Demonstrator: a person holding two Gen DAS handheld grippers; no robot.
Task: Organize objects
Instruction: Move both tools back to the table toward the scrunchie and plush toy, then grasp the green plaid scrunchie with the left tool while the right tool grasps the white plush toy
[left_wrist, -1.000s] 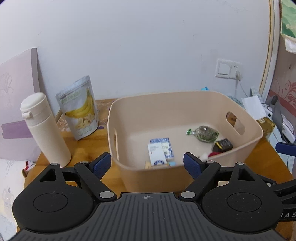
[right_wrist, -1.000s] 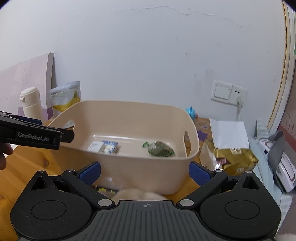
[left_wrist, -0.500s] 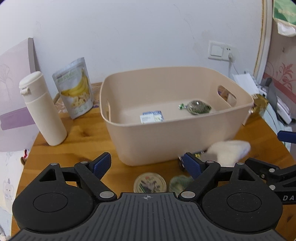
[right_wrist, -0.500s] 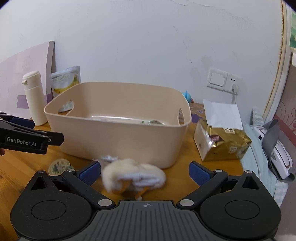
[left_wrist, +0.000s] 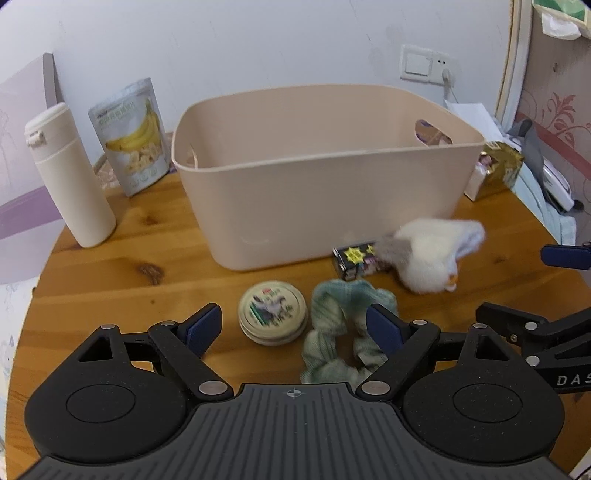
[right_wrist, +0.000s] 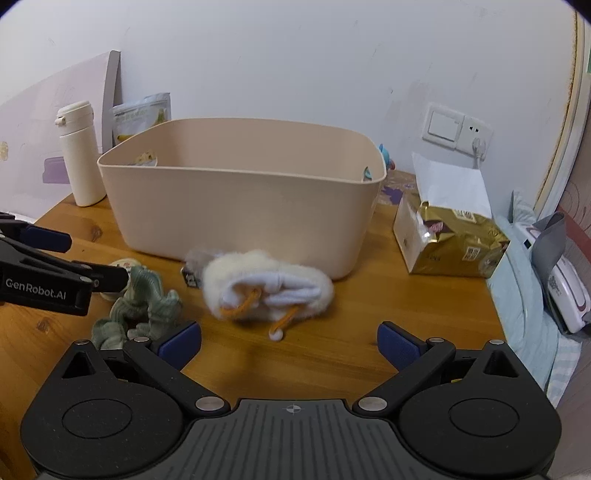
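Left tongs (left_wrist: 295, 325): jaws stand wide and hold nothing; they hang low over the front part of the surface, above the round tin and the scrunchie.
Right tongs (right_wrist: 288, 341): jaws also wide, empty; bare wood lies between the blue pads.
Surface (left_wrist: 122, 273): round wooden top; its curved edge runs close on the left, behind the bottle, and on the right, beside the gold bag.
Bin (left_wrist: 325, 184): beige plastic, stands in the middle of the surface, open at the top, with a handle hole in the right wall.
Round tin (left_wrist: 272, 311): lies flat in front of the bin, just beside the scrunchie.
Scrunchie (left_wrist: 341, 325): green cloth ring, partly under the right pad of the left tongs.
Small dark box (left_wrist: 356, 259): near the front wall of the bin, touching the plush toy.
Plush toy (right_wrist: 266, 288): white, with orange cords, lies on its side in front of the bin.
Bottle (left_wrist: 68, 177): upright, left of the bin, near the edge.
Banana snack bag (left_wrist: 129, 136): upright between the bottle and the bin.
Gold bag (right_wrist: 454, 236): right of the bin, near the edge.
Open room: free wood at front left, and between the plush toy and the right tongs.
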